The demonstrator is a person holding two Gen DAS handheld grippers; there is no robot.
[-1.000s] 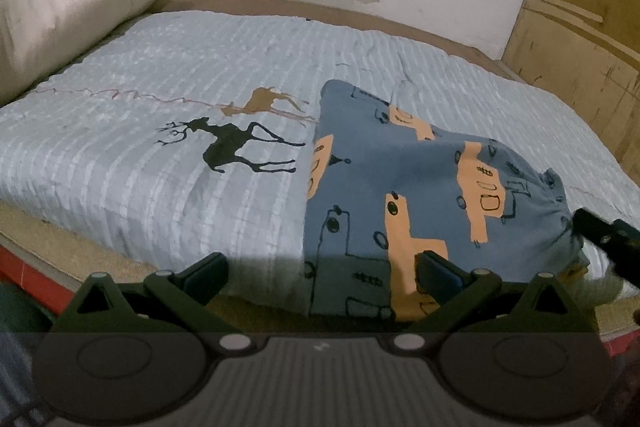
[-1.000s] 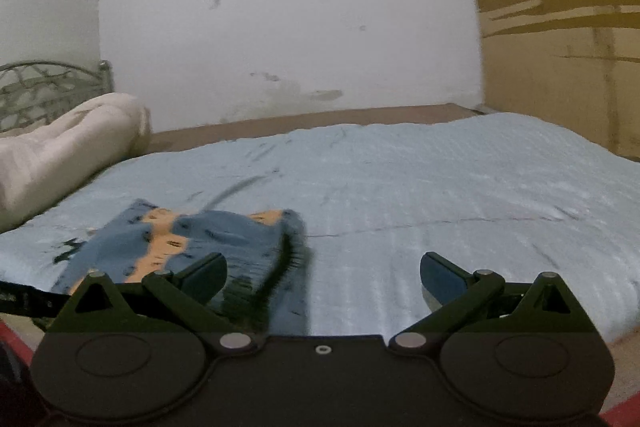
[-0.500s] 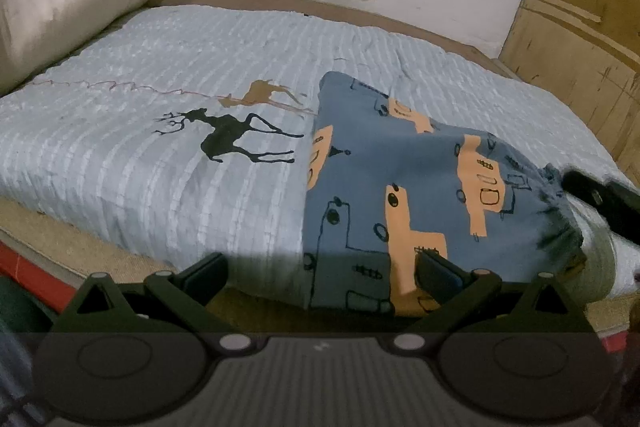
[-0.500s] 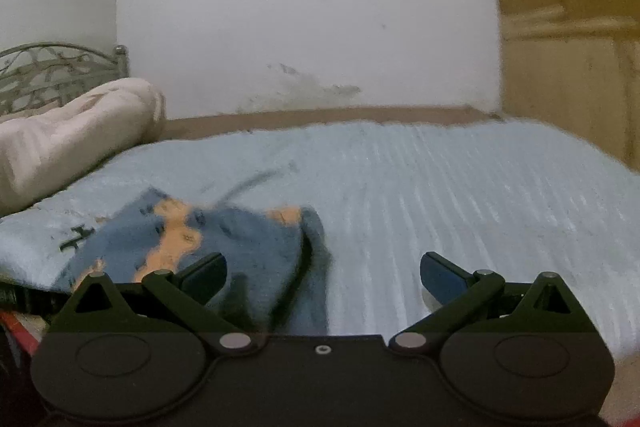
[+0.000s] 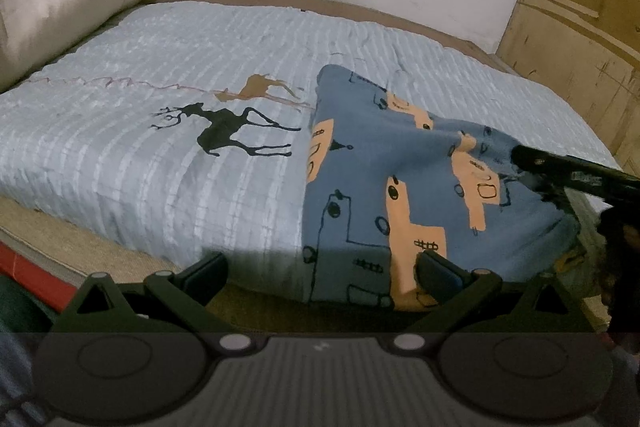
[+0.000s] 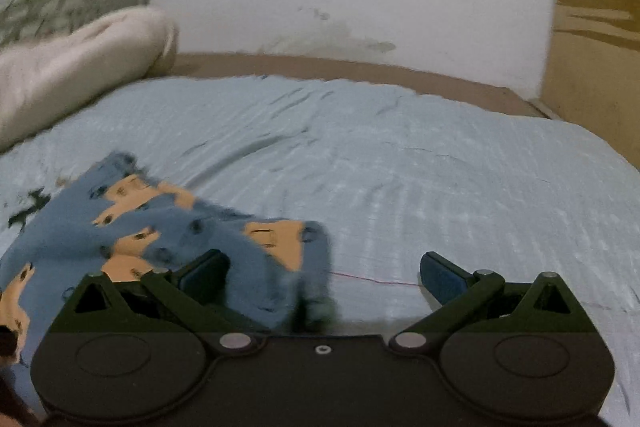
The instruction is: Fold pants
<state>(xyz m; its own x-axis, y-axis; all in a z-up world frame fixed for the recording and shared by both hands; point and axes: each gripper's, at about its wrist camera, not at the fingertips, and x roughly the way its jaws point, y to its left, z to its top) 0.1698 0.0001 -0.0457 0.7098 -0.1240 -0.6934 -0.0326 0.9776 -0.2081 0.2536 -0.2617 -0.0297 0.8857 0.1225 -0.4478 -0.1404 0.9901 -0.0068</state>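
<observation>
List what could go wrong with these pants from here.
1. The pants lie at the near edge of the bed, their lower hem hanging over it; a careless tug may slide them off.
2. The right gripper has its jaws wide open with cloth bunched by one finger only, so closing now might miss or catch a single layer.
3. The left gripper is open too, so nothing pins the cloth.

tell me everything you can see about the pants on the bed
The pants are soft blue fabric printed with orange blocks and black line doodles. They lie folded into a rough rectangle on the pale blue bedspread, at its near edge, beside the black deer print. The open right hand-held gripper reaches over their right side; whether it touches is unclear.
</observation>
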